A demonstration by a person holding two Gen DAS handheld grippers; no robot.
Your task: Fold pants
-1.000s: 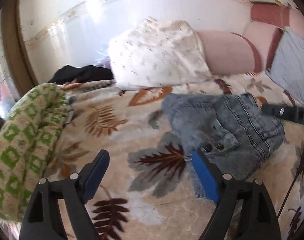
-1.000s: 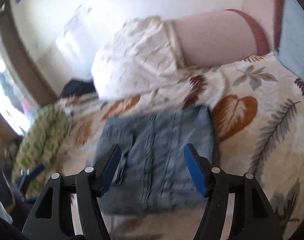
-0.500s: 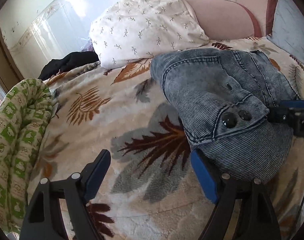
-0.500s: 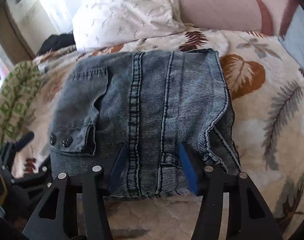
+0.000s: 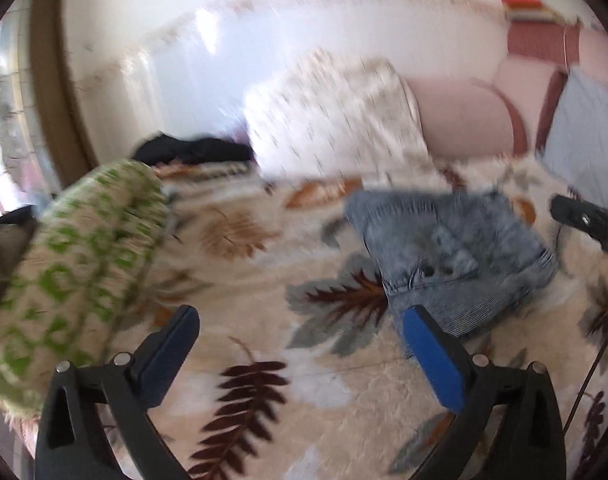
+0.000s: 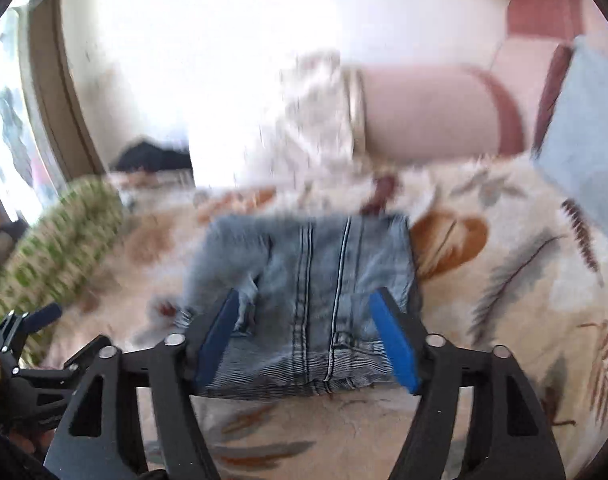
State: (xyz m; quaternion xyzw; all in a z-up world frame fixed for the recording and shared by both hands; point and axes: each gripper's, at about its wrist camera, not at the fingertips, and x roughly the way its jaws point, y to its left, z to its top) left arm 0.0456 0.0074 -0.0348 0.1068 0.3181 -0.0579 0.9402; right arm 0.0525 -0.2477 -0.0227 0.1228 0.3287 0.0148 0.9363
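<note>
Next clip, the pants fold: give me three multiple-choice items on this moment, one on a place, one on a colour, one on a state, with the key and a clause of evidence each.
1. Where do the folded jeans lie?
A. on the leaf-print blanket
B. on the white pillow
C. on the floor

2. What colour are the pads on the left gripper?
A. red
B. blue
C. green

3. How does the right gripper stand?
A. shut on the jeans
B. open, holding nothing
C. shut on the pillow

Key:
1 A, blanket shows all around the jeans.
2 B, both pads are blue.
3 B, a wide gap separates its fingers.

No legible text, labels or signs
</note>
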